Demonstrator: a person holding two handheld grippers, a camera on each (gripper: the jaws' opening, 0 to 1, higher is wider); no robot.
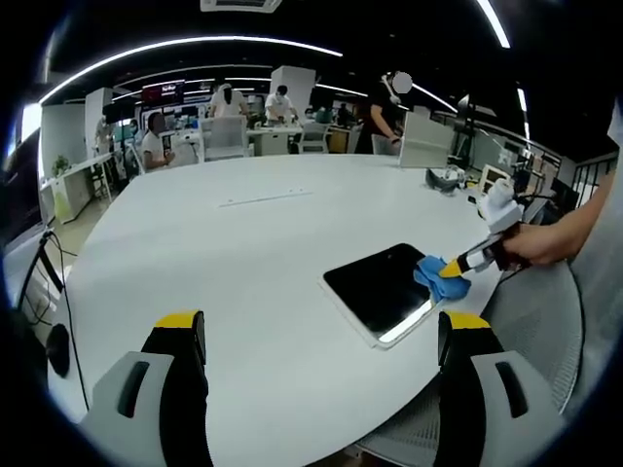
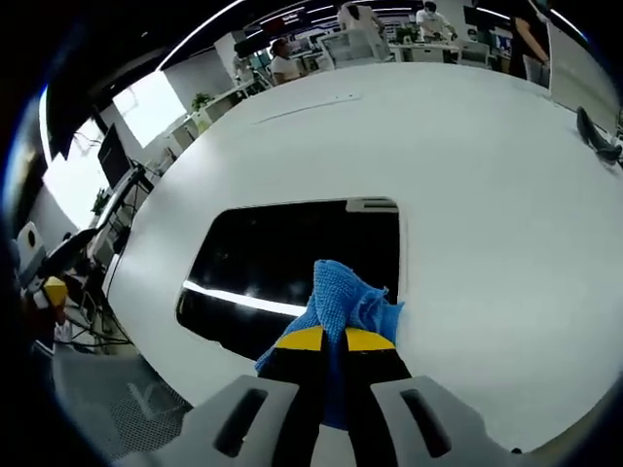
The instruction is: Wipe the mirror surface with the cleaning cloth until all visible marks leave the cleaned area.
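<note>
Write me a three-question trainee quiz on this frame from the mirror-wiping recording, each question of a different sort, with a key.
1. True or false: the right gripper is shut on the blue cloth.
2. Multiple choice: where does the cloth touch the mirror in the left gripper view?
A. at the edge nearest the person's hand
B. at the mirror's middle
C. at the corner toward the left gripper
3. Fill in: the left gripper's jaws stand ____ and hold nothing, above the white table.

Key:
1. True.
2. A.
3. open (wide apart).
</note>
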